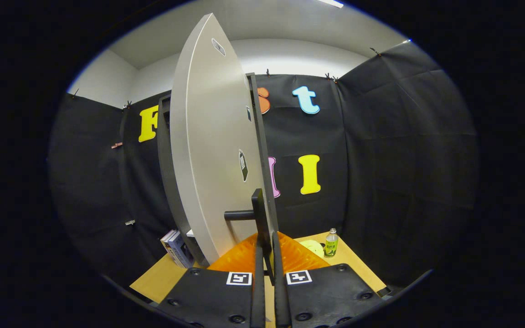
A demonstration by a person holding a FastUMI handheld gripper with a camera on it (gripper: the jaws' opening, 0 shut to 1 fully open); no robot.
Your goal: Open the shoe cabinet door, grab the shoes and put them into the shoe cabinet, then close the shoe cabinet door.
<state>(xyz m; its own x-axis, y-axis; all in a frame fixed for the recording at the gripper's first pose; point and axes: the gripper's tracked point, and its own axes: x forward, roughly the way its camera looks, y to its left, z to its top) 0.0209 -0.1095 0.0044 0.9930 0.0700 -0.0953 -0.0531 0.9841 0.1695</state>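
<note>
Gripping one door handle (pixel 259 214), the hand-held gripper (pixel 267 255) fingers press together.

gripper (pixel 267 259) level and pointing straight ahead, fingers (pixel 257 273) squeezed nearly together, pinching the thin dark handle bar (pixel 259 214) between them

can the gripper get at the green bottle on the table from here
Probably not straight away: the gripper is shut on the door handle, and the green bottle stands beyond, off to one side.

One cabinet door (pixel 208 150), one bottle (pixel 331 243), two books (pixel 177 248)
</note>
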